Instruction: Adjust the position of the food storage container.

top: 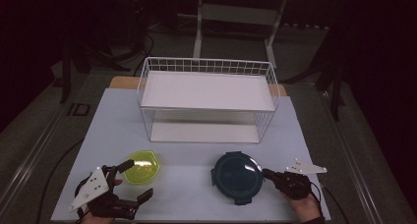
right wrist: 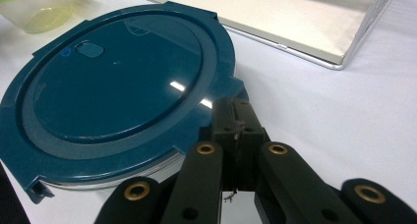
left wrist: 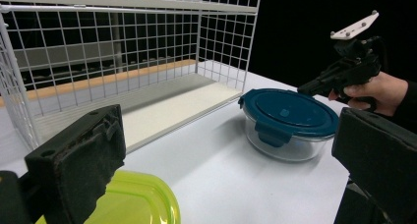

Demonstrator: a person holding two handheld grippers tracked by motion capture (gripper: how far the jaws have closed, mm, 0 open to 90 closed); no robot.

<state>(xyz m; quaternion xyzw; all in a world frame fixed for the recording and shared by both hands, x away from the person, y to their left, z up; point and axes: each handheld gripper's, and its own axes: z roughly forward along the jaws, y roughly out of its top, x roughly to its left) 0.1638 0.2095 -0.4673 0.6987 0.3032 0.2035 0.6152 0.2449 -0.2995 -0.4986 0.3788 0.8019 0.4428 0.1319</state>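
Lid uppermost, the round blue container (top: 237,170) sits flat at the table's (top: 196,194) 5 o'clock, one clasp tab pointing toward 6. The right gripper (top: 268,174), jaws together, touches its 3 o'clock rim. The left gripper (top: 139,180), jaws wide apart, flanks the yellow-green container (top: 141,166) at 7 o'clock.

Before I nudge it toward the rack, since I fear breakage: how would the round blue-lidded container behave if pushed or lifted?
The blue-lidded container has a clear, glass-like body, so it is probably stiff, fairly heavy and breakable if dropped. Its wide, low shape should slide on the table rather than tip. The glossy lid looks slippery; the right gripper, jaws closed at its rim, could skid off.
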